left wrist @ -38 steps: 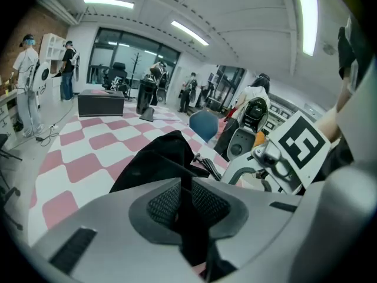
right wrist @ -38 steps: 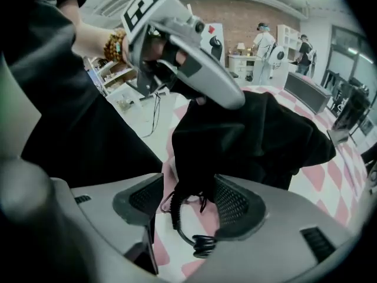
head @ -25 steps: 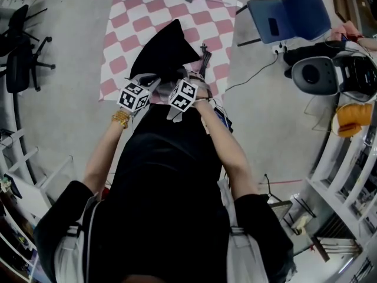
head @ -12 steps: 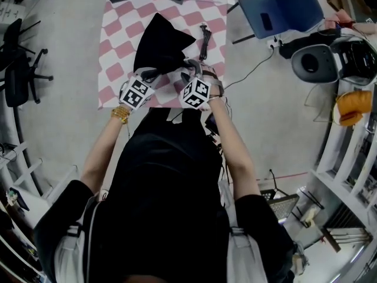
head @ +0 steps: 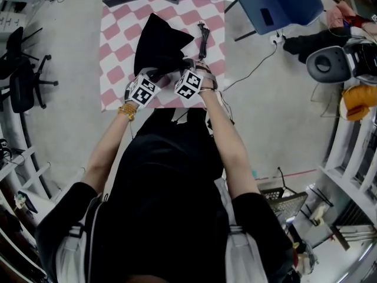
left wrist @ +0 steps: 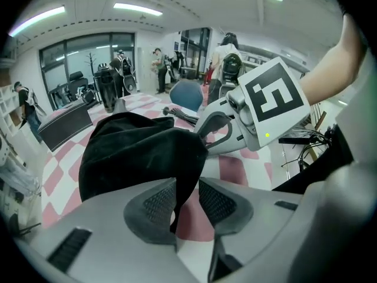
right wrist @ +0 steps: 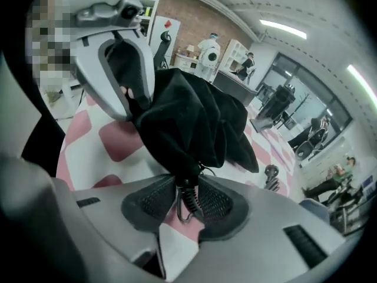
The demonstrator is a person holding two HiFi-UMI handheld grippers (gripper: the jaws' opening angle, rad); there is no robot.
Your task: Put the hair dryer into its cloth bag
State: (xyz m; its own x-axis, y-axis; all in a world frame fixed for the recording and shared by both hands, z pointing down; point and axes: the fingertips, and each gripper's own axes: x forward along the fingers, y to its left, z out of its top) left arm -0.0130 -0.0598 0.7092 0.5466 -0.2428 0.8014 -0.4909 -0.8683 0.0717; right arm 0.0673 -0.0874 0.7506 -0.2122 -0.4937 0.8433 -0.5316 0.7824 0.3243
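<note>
Black cloth bag (head: 160, 46) lies on the pink-and-white checked table (head: 115, 34), close in front of both grippers; the left gripper (left wrist: 187, 194) has just let its jaws come apart, and a thin edge of the bag hangs loose between them; the right gripper (right wrist: 179, 198) has just squeezed its jaws in on the bunched end of the bag, where a little spring clip (right wrist: 188, 200) sits too; a black cord (head: 203, 37) lies just beside the bag; the hair dryer itself is hidden.
</note>
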